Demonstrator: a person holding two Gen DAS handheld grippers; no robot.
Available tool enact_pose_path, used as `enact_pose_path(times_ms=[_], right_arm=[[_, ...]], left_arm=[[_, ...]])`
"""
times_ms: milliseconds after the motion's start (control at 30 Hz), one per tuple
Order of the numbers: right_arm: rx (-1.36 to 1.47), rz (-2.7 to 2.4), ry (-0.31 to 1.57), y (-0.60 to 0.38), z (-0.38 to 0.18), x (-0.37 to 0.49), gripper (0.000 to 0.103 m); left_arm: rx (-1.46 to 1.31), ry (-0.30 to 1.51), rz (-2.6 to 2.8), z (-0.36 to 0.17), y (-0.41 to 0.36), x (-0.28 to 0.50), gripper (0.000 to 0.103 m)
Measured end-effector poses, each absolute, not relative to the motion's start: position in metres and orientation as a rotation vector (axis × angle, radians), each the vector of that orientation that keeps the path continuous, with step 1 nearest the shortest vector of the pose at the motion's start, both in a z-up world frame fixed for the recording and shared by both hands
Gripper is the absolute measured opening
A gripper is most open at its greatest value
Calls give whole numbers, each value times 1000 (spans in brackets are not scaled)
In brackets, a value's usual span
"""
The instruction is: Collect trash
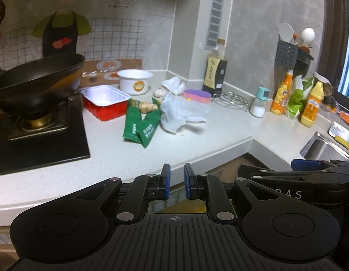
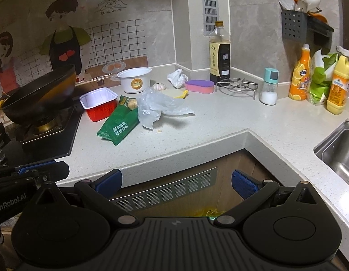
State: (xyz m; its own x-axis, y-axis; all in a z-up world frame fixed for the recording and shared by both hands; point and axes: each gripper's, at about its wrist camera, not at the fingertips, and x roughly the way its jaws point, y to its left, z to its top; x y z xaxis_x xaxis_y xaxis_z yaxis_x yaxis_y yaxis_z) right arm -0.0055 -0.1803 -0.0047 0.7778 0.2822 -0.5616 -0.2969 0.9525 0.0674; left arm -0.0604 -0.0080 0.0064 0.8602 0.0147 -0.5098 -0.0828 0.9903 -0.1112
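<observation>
Two claws are hovering off the desk (image 2: 219,122) edge, both empty: my left claw (image 1: 176,181) is standing narrow with a slim gap, my right claw (image 2: 176,184) is gaping wide. The trash is lying well ahead of them beside the red tray (image 2: 98,105): green wrappers (image 2: 119,125) touching its right side, a crumpled clear bag (image 2: 156,107) just right of those.
</observation>
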Motion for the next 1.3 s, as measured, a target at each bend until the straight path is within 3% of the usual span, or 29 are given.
enact_pose_path(times_ms=[1300], right_arm=[[-48,328,617,-164,-11,7,103]], left_arm=[[-152,580,59,-2,9,-45,16]])
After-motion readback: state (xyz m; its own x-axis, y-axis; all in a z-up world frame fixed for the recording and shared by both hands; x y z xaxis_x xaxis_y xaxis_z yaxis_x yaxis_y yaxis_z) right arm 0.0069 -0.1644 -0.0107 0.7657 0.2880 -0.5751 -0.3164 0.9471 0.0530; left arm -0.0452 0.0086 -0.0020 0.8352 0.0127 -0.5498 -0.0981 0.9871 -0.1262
